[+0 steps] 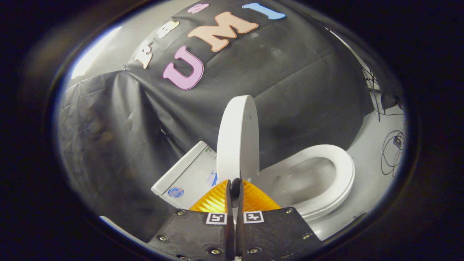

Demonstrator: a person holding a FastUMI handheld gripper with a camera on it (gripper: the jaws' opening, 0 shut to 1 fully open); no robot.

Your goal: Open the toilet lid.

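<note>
The white toilet lid [237, 137] stands raised, almost upright, seen edge-on just ahead of my fingers. To one side of it lies the white seat ring [342, 174] around the open bowl [308, 177]; to the other side is the white tank [188, 174]. My gripper [235, 185] is shut, its two fingers pressed together with nothing between them. The fingertips sit right at the lid's near edge; I cannot tell whether they touch it.
Black cloth hangs as the wall behind the toilet. The pale floor [369, 152] runs beside the seat, with loose dark cables [393, 156] lying on it farther off.
</note>
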